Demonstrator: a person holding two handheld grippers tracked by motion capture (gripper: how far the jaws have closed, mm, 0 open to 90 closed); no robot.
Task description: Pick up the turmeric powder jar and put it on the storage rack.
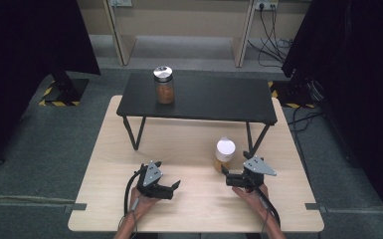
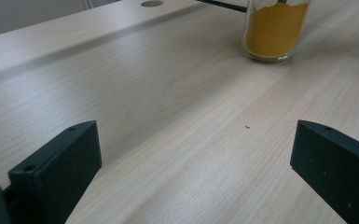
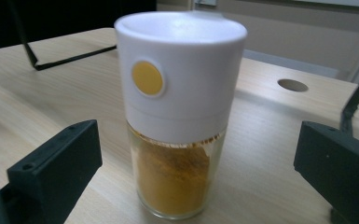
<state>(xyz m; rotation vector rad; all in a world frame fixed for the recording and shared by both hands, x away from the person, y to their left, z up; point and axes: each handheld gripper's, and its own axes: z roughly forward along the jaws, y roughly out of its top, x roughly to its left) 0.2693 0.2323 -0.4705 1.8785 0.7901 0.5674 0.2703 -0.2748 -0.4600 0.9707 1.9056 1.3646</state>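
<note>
Nearby, black stand (image 1: 199,97) behind white-capped spice jar (image 1: 224,155).

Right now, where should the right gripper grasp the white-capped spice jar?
Probably around the white cap of the spice jar, coming level from the person's side. The jar stands upright between the open jaws of the right gripper, and the cap looks slightly wider than the glass body.

Upright glass spice jar (image 3: 179,116) of orange powder, white cap with yellow dot, on wooden table (image 1: 189,144).
</note>
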